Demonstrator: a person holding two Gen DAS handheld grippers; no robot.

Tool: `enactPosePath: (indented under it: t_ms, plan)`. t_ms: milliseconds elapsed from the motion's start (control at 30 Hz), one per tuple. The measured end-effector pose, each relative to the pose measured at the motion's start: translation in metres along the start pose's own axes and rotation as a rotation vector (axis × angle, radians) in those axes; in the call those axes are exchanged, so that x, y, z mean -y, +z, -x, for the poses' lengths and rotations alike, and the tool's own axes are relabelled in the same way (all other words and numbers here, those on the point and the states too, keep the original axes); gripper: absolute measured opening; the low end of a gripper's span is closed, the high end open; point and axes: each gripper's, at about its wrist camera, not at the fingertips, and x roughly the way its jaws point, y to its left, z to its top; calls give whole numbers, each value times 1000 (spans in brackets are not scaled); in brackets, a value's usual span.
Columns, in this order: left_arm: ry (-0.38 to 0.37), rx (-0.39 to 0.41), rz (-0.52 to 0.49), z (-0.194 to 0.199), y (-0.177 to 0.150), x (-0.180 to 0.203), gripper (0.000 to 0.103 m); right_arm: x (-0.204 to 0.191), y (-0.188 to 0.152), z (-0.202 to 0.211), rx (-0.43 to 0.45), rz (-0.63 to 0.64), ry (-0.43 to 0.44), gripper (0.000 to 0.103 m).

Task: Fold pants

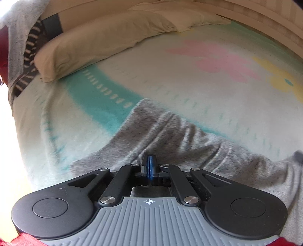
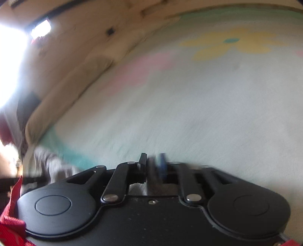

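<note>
Grey sweatpants [image 1: 170,130] lie rumpled across a pale blanket [image 1: 170,75] that has teal bands and pink and yellow flowers. My left gripper [image 1: 150,162] points down into the cloth with its blue pads pressed together. Creases in the fabric run toward its tips, so it is shut on a pinch of the pants. The right wrist view is motion-blurred. In it, my right gripper [image 2: 152,162] hovers over bare blanket [image 2: 208,113] with a gap between its fingers and nothing held. A bit of the grey pants [image 2: 55,164] shows at that view's lower left.
Cream pillows [image 1: 94,43] lie along the far side against a wooden headboard [image 1: 265,17]. A grey garment [image 1: 17,37] and a black-and-white striped cloth [image 1: 30,56] hang at the left edge of the bed. Bright window light floods the left of the right wrist view.
</note>
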Motion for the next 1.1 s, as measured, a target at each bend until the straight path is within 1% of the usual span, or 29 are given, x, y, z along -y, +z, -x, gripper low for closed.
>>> enactPosePath:
  t_ms: [33, 67, 133, 200, 267, 300, 367, 400, 433, 500, 533, 600, 667, 700, 767, 800, 833, 900, 933, 1033, 1100]
  plan:
    - [-11, -5, 13, 1, 0, -5, 3, 3, 4, 9, 29, -6, -13, 43]
    - [-16, -7, 16, 3, -1, -7, 3, 6, 7, 17, 48, -7, -25, 44]
    - [-6, -6, 14, 3, -1, -9, 3, 8, 12, 33, 49, 15, -27, 43]
    - [6, 2, 12, 7, -1, -12, 3, 1, 11, 47, 36, 85, -21, 33]
    - [23, 12, 16, 10, -1, -18, 3, -16, 6, 59, 23, 188, -40, 30]
    - [44, 17, 12, 11, -3, -19, 3, -24, 1, 65, 23, 238, -47, 28]
    - [138, 38, -47, 10, -9, -19, 3, -40, -11, 71, 23, 322, -55, 23]
    - [145, 36, -54, 8, -10, -21, 3, -43, -17, 76, 18, 351, -55, 23]
    - [141, 27, -44, 7, -10, -25, 3, -51, -23, 78, 4, 371, -42, 23]
    - [131, 22, -3, 8, -7, -33, 3, -72, -41, 74, -31, 404, 11, 23]
    - [130, 35, 18, 12, -4, -36, 3, -81, -50, 75, -44, 430, 30, 23]
    - [120, 90, 37, 25, 2, -35, 3, -97, -71, 79, -63, 467, 65, 23]
    - [87, 141, 26, 37, 6, -26, 3, -110, -91, 77, -114, 487, 114, 23]
    - [57, 157, 16, 40, 7, -20, 3, -115, -103, 75, -144, 506, 119, 23]
    - [-1, 165, -19, 45, 6, -4, 3, -127, -125, 67, -214, 561, 127, 23]
    - [-30, 162, -38, 48, 4, 3, 3, -131, -131, 68, -215, 582, 125, 23]
    - [-82, 152, -63, 49, 3, 12, 3, -133, -134, 73, -205, 586, 129, 23]
    - [-151, 140, -104, 52, -2, 29, 3, -129, -126, 85, -188, 544, 148, 23]
    - [-170, 135, -132, 53, -5, 39, 3, -126, -120, 94, -167, 527, 143, 23]
    - [-245, 116, -197, 56, -15, 65, 3, -109, -100, 120, -104, 529, 92, 24]
    - [-294, 93, -228, 56, -21, 82, 3, -91, -84, 133, -87, 531, 31, 24]
